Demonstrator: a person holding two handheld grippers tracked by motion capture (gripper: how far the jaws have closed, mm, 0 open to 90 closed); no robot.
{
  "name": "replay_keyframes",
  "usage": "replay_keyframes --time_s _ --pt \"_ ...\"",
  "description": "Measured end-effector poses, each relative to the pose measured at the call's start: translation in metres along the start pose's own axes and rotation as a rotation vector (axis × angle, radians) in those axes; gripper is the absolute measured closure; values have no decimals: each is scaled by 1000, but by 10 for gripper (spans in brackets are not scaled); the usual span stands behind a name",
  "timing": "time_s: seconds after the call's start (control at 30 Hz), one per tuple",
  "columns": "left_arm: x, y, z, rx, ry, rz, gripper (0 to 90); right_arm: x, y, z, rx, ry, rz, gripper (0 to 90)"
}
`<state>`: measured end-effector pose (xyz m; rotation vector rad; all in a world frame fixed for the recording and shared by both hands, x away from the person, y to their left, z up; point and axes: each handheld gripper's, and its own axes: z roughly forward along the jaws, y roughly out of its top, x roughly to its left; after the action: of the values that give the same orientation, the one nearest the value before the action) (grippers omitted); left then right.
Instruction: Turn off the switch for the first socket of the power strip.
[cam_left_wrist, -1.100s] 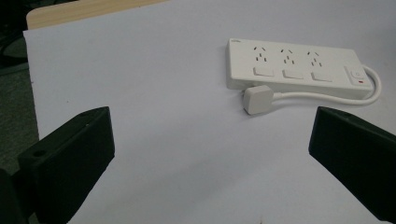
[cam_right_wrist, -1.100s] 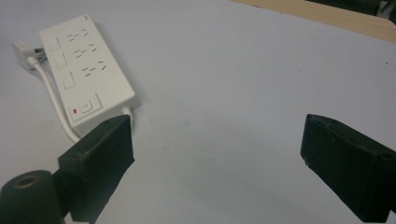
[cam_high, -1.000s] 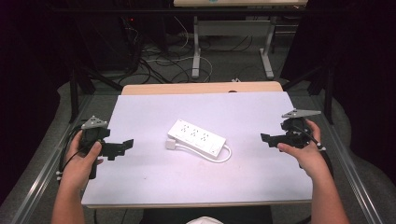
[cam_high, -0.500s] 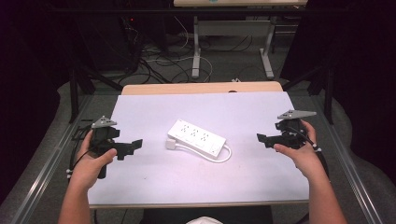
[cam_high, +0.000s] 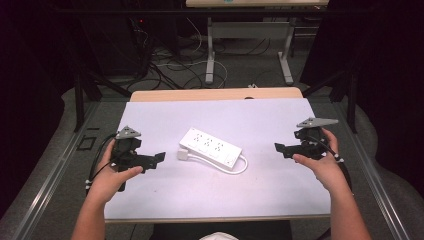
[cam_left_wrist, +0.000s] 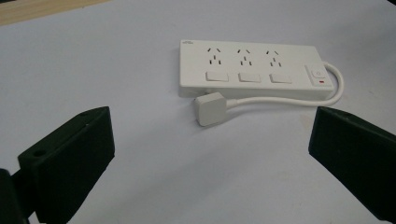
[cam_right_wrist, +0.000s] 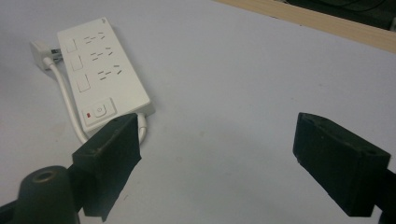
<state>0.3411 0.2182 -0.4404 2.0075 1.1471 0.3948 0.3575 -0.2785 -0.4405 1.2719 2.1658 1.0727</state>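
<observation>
Between my two hands a white power strip (cam_high: 210, 149) lies flat on the bench's (cam_high: 260, 190) pale sheet, set at a slant, sockets up. I count three socket groups in a row, each with its own white switch, plus a main switch with a red mark at one end. Its short white cord (cam_left_wrist: 280, 99) loops back alongside the body, ending in a flat white plug (cam_left_wrist: 211, 108) resting just beside it.
</observation>
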Motion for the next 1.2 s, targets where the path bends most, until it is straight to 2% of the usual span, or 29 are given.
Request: replay_keyframes --time_s 0.17,0.23,0.5,0.67,0.73,0.83,0.9,0.93,0.97,1.0,1.1,1.13,1.2 --pt "-6 1 4 -3 -15 1 11 0 0 0 0 2 3 142" --pt "-7 2 5 -1 -18 -11 23 0 0 0 -2 2 10 142" --pt "-13 1 12 -10 -21 -44 157 -1 1 -3 -16 -7 19 142" --pt "-18 1 17 -19 -19 -38 178 -1 2 -3 -16 -4 13 142" --pt "-22 0 22 -32 -13 -27 237 -1 1 -3 -16 -11 16 139" --pt "-26 -1 27 -36 -23 -35 292 -3 1 -4 -13 -7 17 139" --pt "-28 -2 29 -36 -27 -24 321 -5 1 -5 -17 -14 23 139" --pt "-29 -2 30 -19 -43 -22 333 -6 1 -6 -20 -17 26 139" --pt "-31 -3 32 -36 -27 -21 344 -6 1 -7 -22 -17 28 139" --pt "-32 -3 32 -20 -46 -17 362 -7 2 -7 -22 -18 28 139" --pt "-38 -4 38 -23 -39 1 404 -7 2 -7 -22 -22 27 132" --pt "-40 -4 40 -6 -53 1 415 -7 2 -7 -19 -21 27 132" --pt "-44 -6 45 -14 -38 4 416 -7 1 -7 -20 -21 29 132"
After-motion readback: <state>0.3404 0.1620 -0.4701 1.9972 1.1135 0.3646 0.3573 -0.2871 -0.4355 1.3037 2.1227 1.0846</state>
